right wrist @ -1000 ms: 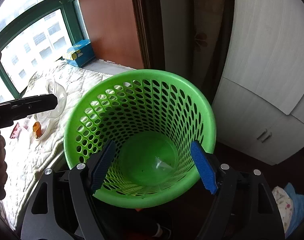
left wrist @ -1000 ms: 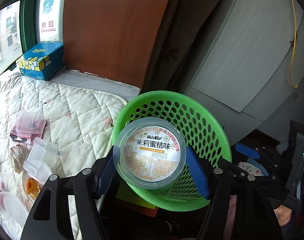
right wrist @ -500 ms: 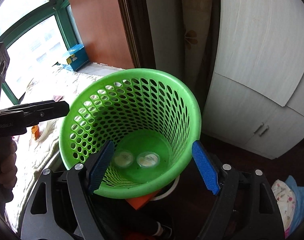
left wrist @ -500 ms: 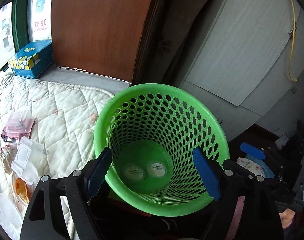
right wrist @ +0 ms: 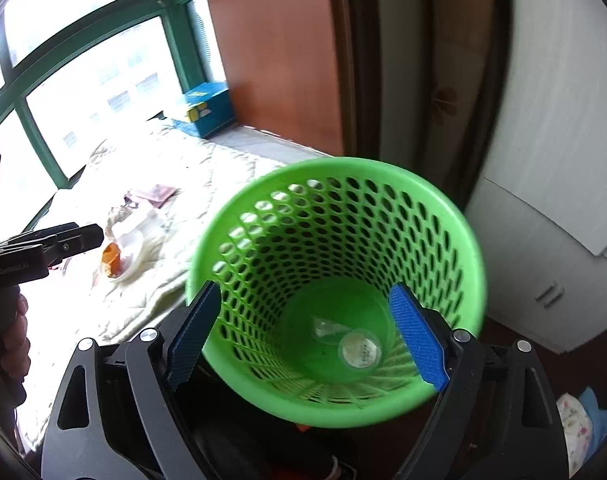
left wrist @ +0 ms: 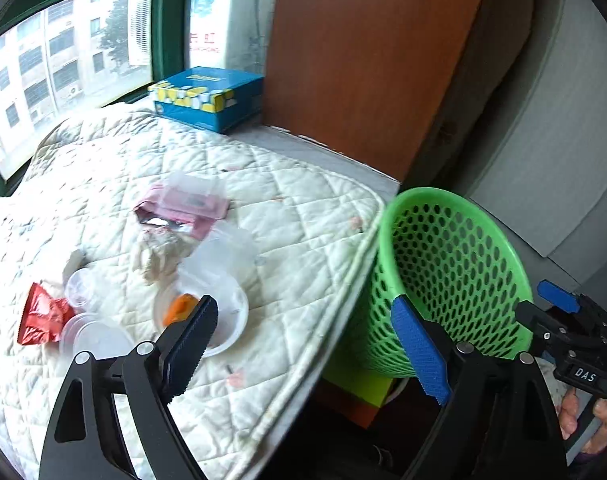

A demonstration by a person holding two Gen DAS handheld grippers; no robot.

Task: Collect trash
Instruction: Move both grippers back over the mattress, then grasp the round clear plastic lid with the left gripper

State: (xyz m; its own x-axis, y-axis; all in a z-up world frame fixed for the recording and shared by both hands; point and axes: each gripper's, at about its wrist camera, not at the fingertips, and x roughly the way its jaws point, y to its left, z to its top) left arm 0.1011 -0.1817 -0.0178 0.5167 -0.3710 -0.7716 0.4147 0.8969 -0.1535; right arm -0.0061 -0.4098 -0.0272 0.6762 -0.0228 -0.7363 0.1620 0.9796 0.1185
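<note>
A green perforated basket (left wrist: 459,264) stands beside the quilted bed (left wrist: 295,216); it also shows in the right wrist view (right wrist: 343,248), with a round labelled cup (right wrist: 359,350) and a clear lid (right wrist: 323,326) on its bottom. My left gripper (left wrist: 303,344) is open and empty, over the bed's edge left of the basket. My right gripper (right wrist: 307,336) is open and empty, held above the basket's mouth. Trash lies on the bed: a white bowl with orange food (left wrist: 207,312), clear plastic containers (left wrist: 223,252), a pink packet (left wrist: 183,208), a red wrapper (left wrist: 39,316).
A blue tissue box (left wrist: 207,96) sits by the window at the bed's far end. A brown wooden panel (left wrist: 363,60) and white cabinet doors (right wrist: 551,160) stand behind the basket. The right gripper shows in the left wrist view (left wrist: 575,320) at the right edge.
The left gripper let go of the labelled cup, which fell into the basket, then swung left from the basket toward the trash on the bed. The right gripper stayed over the basket.
</note>
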